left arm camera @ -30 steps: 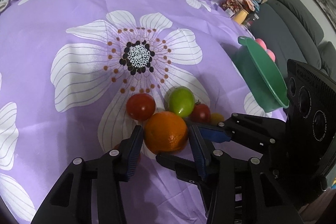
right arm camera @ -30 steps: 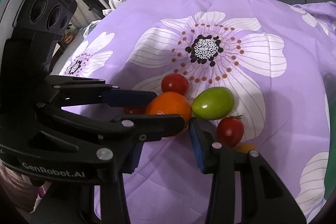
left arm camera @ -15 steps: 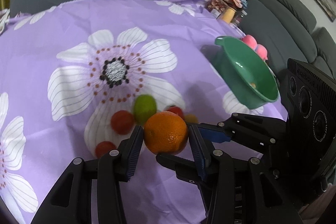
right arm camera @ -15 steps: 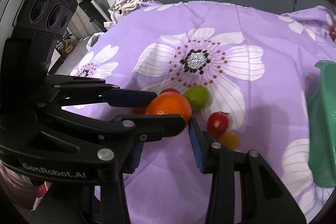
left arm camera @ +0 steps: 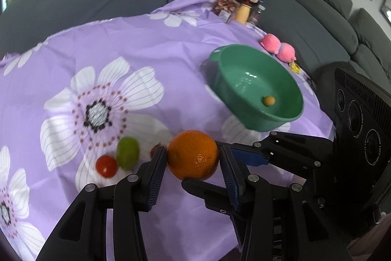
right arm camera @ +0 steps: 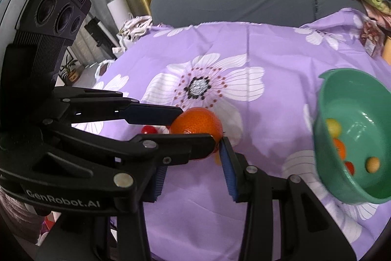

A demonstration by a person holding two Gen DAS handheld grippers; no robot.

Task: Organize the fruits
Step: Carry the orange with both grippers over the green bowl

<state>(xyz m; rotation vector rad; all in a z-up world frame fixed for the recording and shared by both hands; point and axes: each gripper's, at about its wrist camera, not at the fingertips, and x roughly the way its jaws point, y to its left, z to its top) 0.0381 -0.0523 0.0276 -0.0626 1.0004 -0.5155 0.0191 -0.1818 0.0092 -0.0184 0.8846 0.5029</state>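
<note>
You hold the orange (left arm camera: pixel 193 154) in the left gripper (left arm camera: pixel 193 158), its two blue pads pressed on opposite sides of the fruit, so it hangs clear of the purple flowered cloth (left arm camera: pixel 146 45) rather than resting on it. That side-on pinch across the widest part looks like a sound choice for a round, firm fruit that could otherwise roll out.

Your right gripper (right arm camera: pixel 193 163) sits just beside the left one. Its jaws stand at a narrow gap, and its right pad (right arm camera: pixel 228 170) lies at the orange's lower edge. The left gripper's finger hides the other pad, so I cannot tell whether this gripper presses the fruit or only flanks it.

The green bowl (left arm camera: pixel 288 87) stands to your right, well apart from the orange, tilted toward you, with small fruits already in it. It is probably the orange's destination. A green fruit (left arm camera: pixel 127 152) and a red tomato (left arm camera: pixel 105 166) lie touching on the cloth.
</note>
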